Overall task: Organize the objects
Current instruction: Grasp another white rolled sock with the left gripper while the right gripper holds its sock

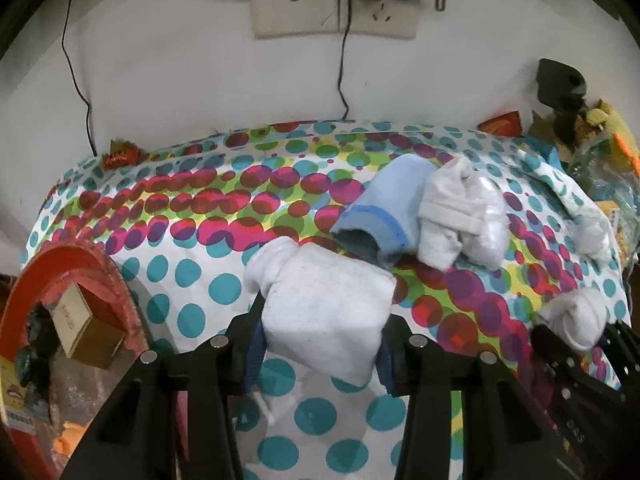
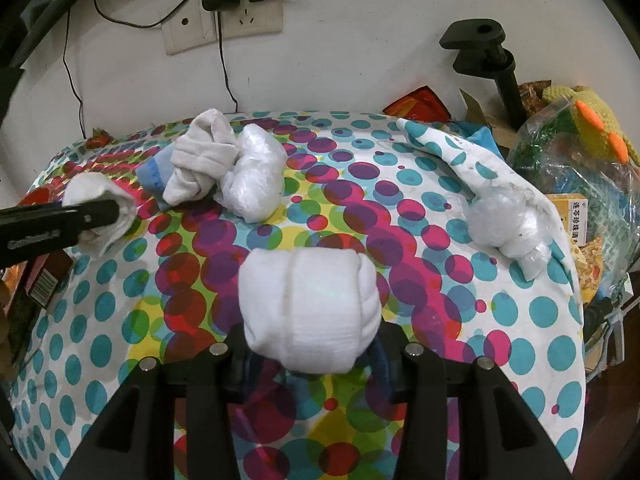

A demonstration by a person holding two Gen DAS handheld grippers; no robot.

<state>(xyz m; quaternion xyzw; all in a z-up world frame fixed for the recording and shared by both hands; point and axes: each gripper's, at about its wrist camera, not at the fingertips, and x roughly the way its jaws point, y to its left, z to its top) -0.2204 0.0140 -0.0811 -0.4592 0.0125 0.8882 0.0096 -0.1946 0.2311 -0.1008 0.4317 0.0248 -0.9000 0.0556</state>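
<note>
Left tool (image 1: 322, 344) clamps a folded white sock (image 1: 326, 312) low over the spotted bench (image 1: 192, 280); right tool (image 2: 312, 354) grips a rolled white bundle (image 2: 310, 312). Mid-sort, apparently: next, carry each to its pile.

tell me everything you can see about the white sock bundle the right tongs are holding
The white sock bundle is a soft, rolled knit wad, plain white, with a cuff band folded around its middle that leaves faint ridges. It sits squeezed between the pads of the right tongs, bulging out past them. It looks clean and compact, nothing trailing loose. It is above the polka-dot cloth; whether its underside touches the cloth cannot be told. No other bundle touches it.
</note>
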